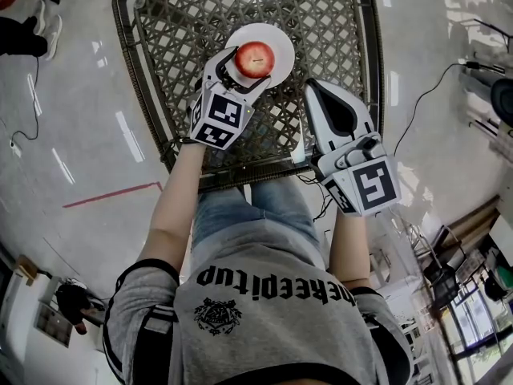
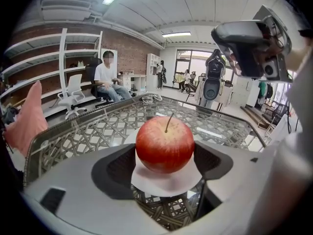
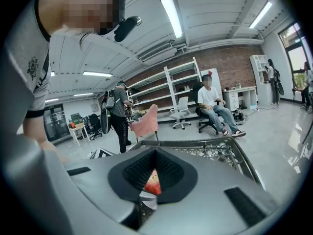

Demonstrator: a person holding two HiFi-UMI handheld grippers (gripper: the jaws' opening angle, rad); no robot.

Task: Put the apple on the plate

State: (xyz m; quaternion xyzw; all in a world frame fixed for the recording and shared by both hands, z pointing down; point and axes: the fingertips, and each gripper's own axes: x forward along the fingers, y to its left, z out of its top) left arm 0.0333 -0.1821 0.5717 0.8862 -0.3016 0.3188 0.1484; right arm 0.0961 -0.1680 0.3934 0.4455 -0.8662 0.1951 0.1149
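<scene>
A red apple [image 1: 255, 59] sits between the jaws of my left gripper [image 1: 248, 69], right over a round white plate [image 1: 277, 37] on the woven-lattice table [image 1: 329, 22]. In the left gripper view both dark pads press the apple [image 2: 165, 145] at its sides, and the plate [image 2: 166, 184] lies just beneath it; I cannot tell whether the apple touches the plate. My right gripper [image 1: 314, 88] hovers to the right of the plate, shut and holding nothing. Through the small gap at its jaws [image 3: 151, 177] a sliver of the apple [image 3: 153, 182] shows.
The table has a dark raised rim [image 1: 128, 70] and stands on a glossy floor. Cables [image 1: 429, 91] trail on the floor at the right. A seated person [image 2: 108, 80] and white shelves [image 2: 63, 62] are far behind. A pink cloth [image 2: 27, 121] hangs at the left.
</scene>
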